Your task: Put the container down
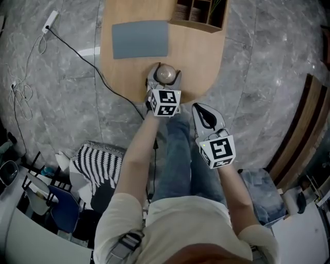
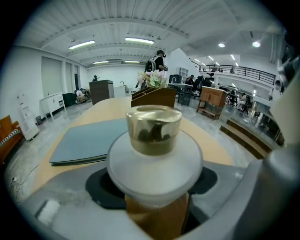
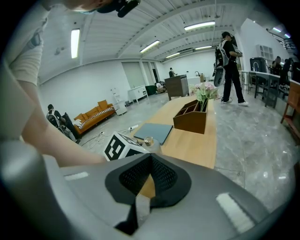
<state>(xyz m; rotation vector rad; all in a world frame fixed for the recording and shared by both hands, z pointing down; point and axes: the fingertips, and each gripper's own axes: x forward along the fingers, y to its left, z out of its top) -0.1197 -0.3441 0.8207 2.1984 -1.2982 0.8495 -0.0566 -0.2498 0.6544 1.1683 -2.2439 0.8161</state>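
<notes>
- Head view: the container [image 1: 166, 73] sits between the jaws of the left gripper [image 1: 165, 81], over the near rounded end of the wooden table [image 1: 201, 56]. A gray mat [image 1: 140, 39] lies farther along the table, with a wooden organizer [image 1: 201, 15] at the far end. We cannot tell from here whether the container's base touches the wood. The right gripper [image 1: 200, 109] hangs off the table, over the person's legs.
- Left gripper view: the container [image 2: 154, 154] fills the middle. It has a shiny gold cap [image 2: 153, 126] on top, a wide frosted white collar [image 2: 154, 164] under it and an amber body [image 2: 157, 215] below.
  - The 2 dark pads [image 2: 103, 190] clamp that body from either side, just under the collar.
  - We judge it rigid, smooth and breakable, like glass, and fairly light.
  - The broad collar may make it top-heavy.
  - The body under the collar looks like the right place to hold it, since the collar would catch on the pads if it slipped.
  - We think it should go down gently and flat, with the jaws let go only once the base is seated.
- Right gripper view: the right gripper [image 3: 149, 161] has its jaws together at the tips with nothing between them. Beyond it the container [image 3: 147, 140] shows small, near the table's close end.
</notes>
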